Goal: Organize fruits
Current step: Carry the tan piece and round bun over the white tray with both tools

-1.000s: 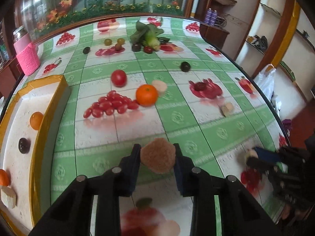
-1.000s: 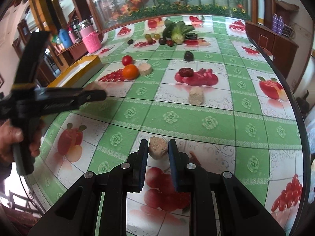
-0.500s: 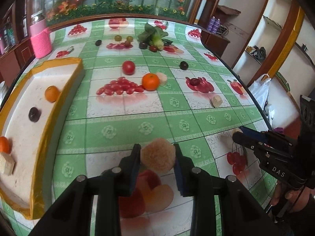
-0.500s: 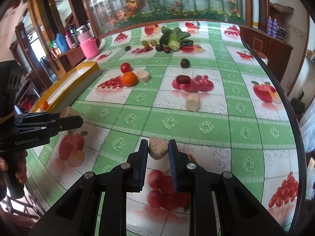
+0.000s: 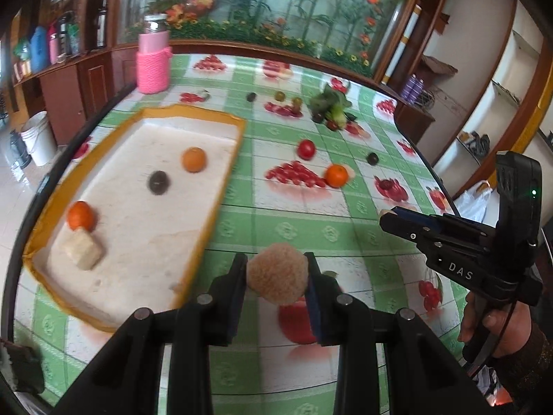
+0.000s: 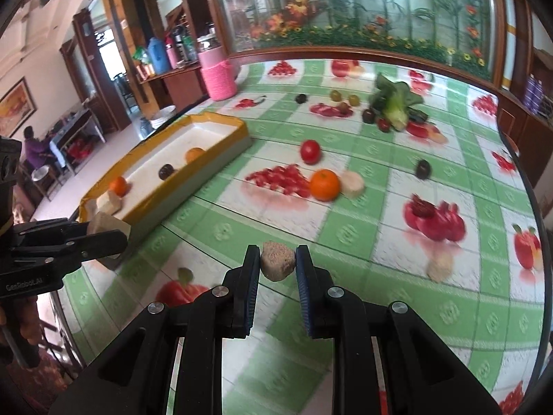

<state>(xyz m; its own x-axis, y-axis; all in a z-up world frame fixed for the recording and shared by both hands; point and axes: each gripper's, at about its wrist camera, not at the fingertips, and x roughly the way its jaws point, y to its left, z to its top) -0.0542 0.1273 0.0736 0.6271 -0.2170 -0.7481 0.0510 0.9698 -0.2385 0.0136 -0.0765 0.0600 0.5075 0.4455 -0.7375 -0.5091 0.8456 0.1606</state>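
Left gripper (image 5: 276, 278): clamped on a round tan fruit (image 5: 277, 273), tray (image 5: 214, 207) just ahead-left.
Right gripper (image 6: 277, 264): pinching a small brown chunk (image 6: 277, 265) above the tablecloth (image 6: 380, 294).

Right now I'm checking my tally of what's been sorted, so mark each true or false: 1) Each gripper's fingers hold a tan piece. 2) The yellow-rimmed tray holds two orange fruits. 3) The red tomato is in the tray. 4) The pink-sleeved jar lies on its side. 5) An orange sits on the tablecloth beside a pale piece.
1) True: the left gripper holds a round tan piece; the right gripper holds a small tan chunk.
2) True: two orange fruits lie in the tray.
3) False: the tomato is on the tablecloth.
4) False: the jar stands upright.
5) True: the orange is next to the pale piece.
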